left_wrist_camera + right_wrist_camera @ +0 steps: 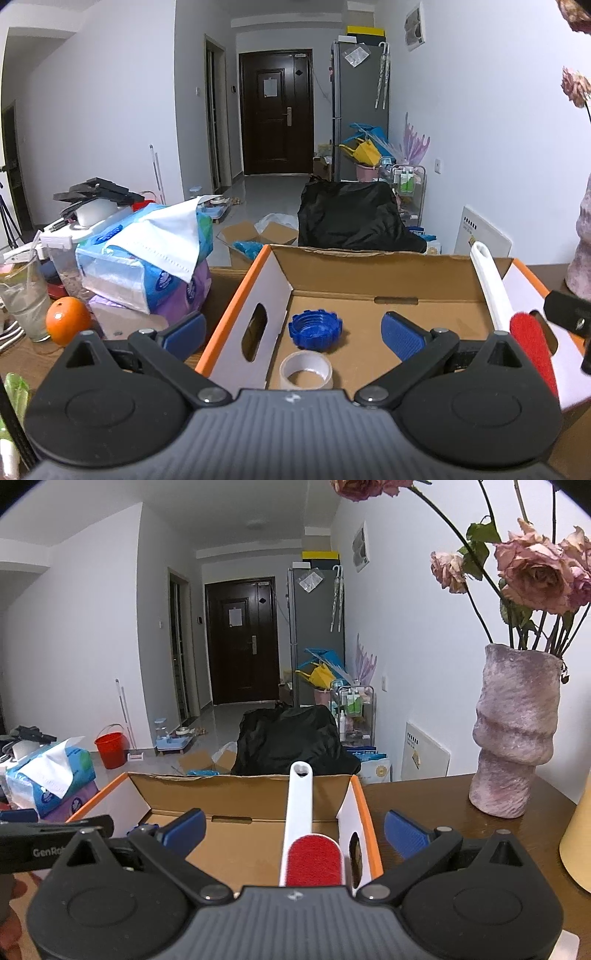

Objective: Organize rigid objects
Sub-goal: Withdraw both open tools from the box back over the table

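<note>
Orange [68, 325] and tissue packs [147, 251], left; left gripper [291, 332], fingers spread, holding nothing, over cardboard box [369, 280] containing blue cap [315, 329] and tape roll [306, 370], seen in left view only; lint brush [302, 827] propped on box's far rim between spread, empty right gripper [295, 830]; vase [513, 731], right view only.

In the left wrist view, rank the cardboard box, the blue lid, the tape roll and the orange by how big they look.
1. Cardboard box, clearly largest.
2. Blue lid and tape roll: look alike, unranked.
3. Orange, slightly smaller, though distance makes this unsure.
</note>
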